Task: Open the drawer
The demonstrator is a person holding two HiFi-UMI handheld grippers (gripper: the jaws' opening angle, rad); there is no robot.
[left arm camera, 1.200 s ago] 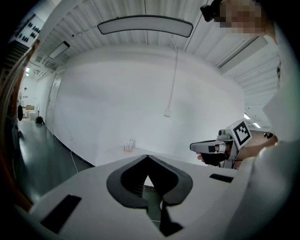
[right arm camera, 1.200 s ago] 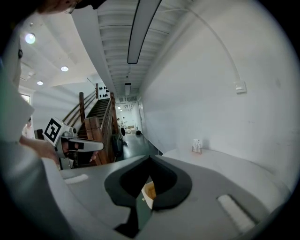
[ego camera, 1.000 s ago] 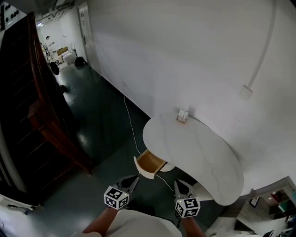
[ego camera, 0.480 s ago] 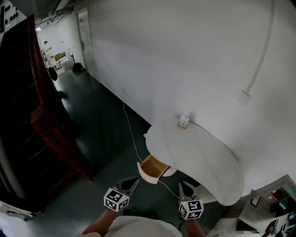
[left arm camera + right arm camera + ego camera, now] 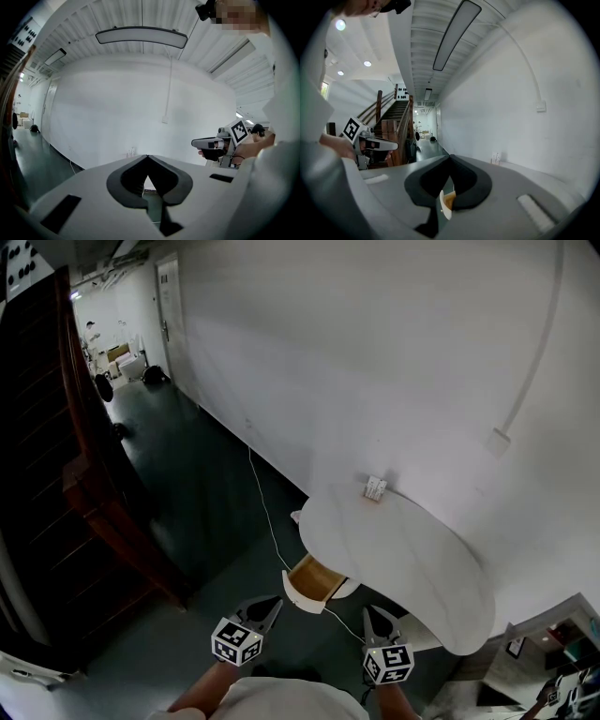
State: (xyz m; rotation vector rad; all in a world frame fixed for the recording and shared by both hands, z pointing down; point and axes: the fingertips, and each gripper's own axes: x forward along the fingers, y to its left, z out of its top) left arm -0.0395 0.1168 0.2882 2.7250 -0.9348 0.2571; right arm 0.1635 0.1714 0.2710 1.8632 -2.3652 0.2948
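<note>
A white curved table (image 5: 403, 559) stands against the wall, and its small drawer (image 5: 312, 579) is pulled out at the left end, showing a wooden inside. My left gripper (image 5: 265, 607) hangs shut just left of the drawer front and touches nothing. My right gripper (image 5: 373, 616) is shut to the right of the drawer, below the table edge. In the right gripper view the drawer (image 5: 446, 205) shows through the gap behind the closed jaws (image 5: 450, 157), with the left gripper (image 5: 375, 144) at the left. The left gripper view shows closed, empty jaws (image 5: 147, 157).
A white cable (image 5: 265, 507) runs across the dark floor (image 5: 202, 484) from the wall to under the table. A dark wooden staircase (image 5: 89, 484) rises at the left. A small white box (image 5: 374, 487) sits at the table's back edge. A corridor leads off at the far left.
The head view has shifted a little, so the table and drawer sit slightly lower and further right. Both grippers remain shut and clear of the drawer.
</note>
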